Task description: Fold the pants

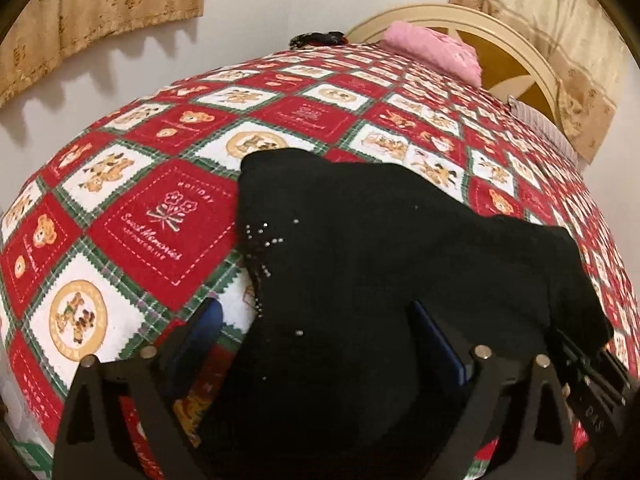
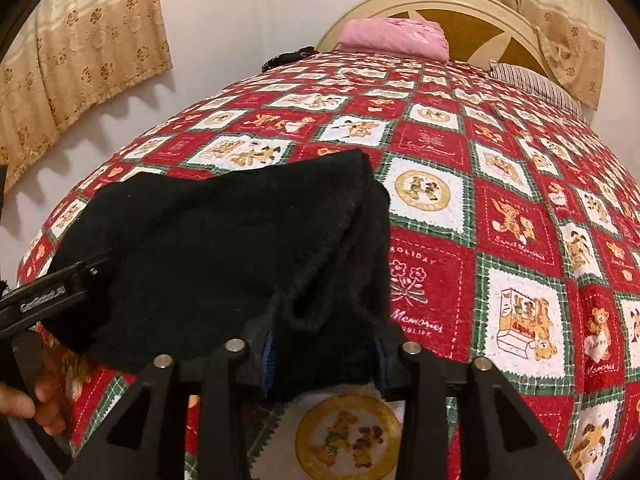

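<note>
**Black pants bunched on a teddy-bear bedspread, a gripper at each near corner**

A bed fills both views, covered by a red, white and green patchwork bedspread [image 1: 168, 216] printed with teddy bears and "Sweet Memories" panels. Behind it stands a pale wall with beige patterned curtains [image 1: 100, 12] at 10 o'clock and a cream, round-topped headboard [image 1: 480, 28] at 1 o'clock. A folded pink cloth [image 1: 432, 50] lies at the far end of the bed, just in front of the headboard, and a striped pillow [image 2: 536, 80] shows at 2 o'clock in the right wrist view.

The black pants [image 1: 400, 248] lie in a thick folded heap on the near part of the bedspread, with small glittering studs along their edge at 9 o'clock in the left wrist view.

The left gripper [image 1: 316, 344] has its jaws spread wide. Fabric lies between them, but the blue pads [image 1: 208, 332] stand clear of it on the 9 o'clock side, so nothing is pinched there.

The right gripper [image 2: 324, 352] sits at the pants' near edge at 6 o'clock of its own view. Its jaws are partly open with a thick bundle of black cloth between the blue pads [image 2: 267, 354]; whether they press on the fabric cannot be told.

In the right wrist view the left gripper's body crosses the heap at 9 o'clock, with a hand [image 2: 28, 404] below it.
</note>
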